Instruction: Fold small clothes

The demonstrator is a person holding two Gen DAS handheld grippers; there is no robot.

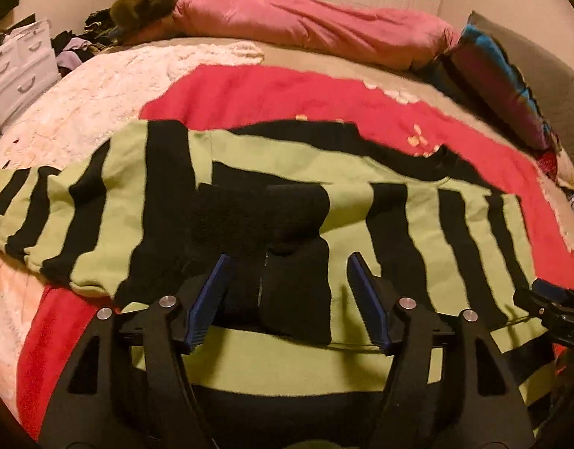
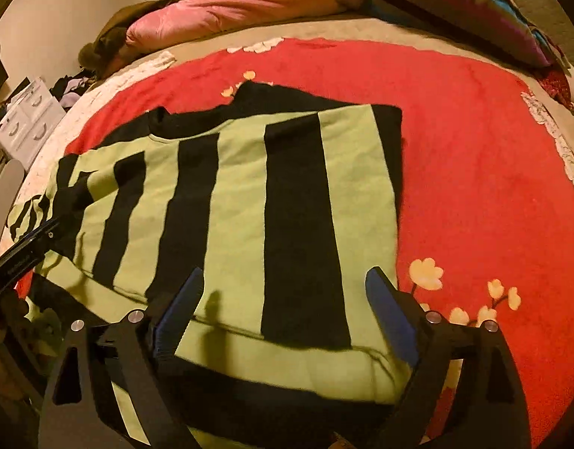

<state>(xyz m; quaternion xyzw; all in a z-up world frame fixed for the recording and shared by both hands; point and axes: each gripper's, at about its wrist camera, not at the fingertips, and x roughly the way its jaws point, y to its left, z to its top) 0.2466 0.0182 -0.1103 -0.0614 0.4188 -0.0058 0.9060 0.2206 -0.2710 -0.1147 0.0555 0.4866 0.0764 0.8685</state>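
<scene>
Now striped sweater (image 1: 249,172) flat on red blanket (image 1: 272,93); both claws apart.

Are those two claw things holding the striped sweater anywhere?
No. Both the left gripper and right gripper stand open over the striped sweater; neither's fingers pinch it.

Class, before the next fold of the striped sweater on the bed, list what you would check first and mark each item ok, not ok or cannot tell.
1. Left claw open, nothing gripped: ok.
2. Right claw open, nothing gripped: ok.
3. Striped sweater lies on the red blanket: ok.
4. Sleeve folded in: not ok, it lies spread to the side.
5. Black cuff lying on the body: ok.
6. Underside free of bunching: cannot tell.
</scene>
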